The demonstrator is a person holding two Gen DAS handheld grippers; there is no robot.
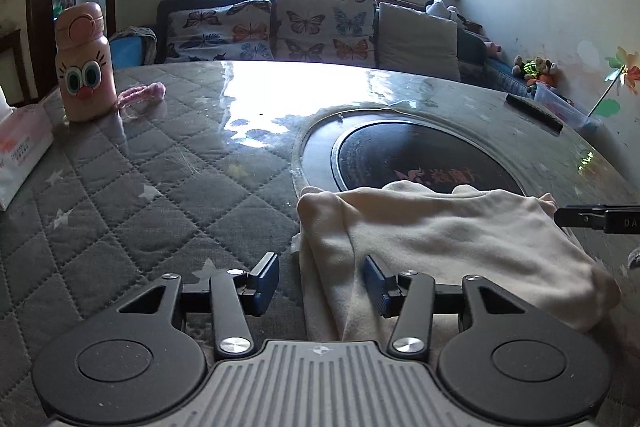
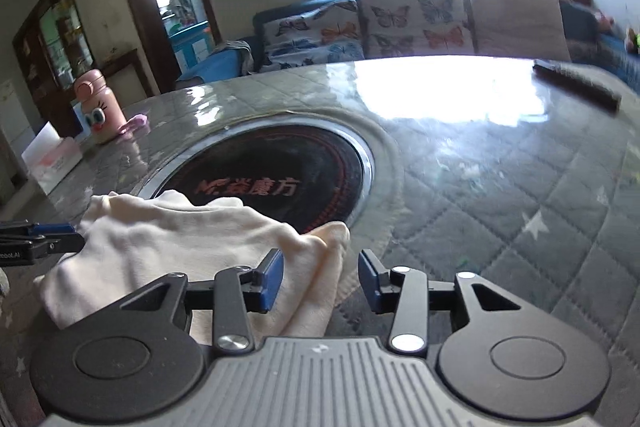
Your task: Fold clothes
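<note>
Far off the left gripper's (image 1: 322, 281) left side stand a tissue box (image 1: 18, 147) and a pink cartoon-faced bottle (image 1: 84, 67) on the quilted, plastic-covered table (image 1: 140, 187). That gripper's jaws are spread wide, straddling the left edge of the cream garment (image 1: 440, 239), gripping nothing. The garment lies bunched just ahead, overlapping the black round induction cooktop (image 1: 400, 155). The right gripper (image 2: 320, 281) is likewise spread apart over the garment's right edge (image 2: 320, 255), with a dark comb (image 2: 576, 83) far ahead to its right.
</note>
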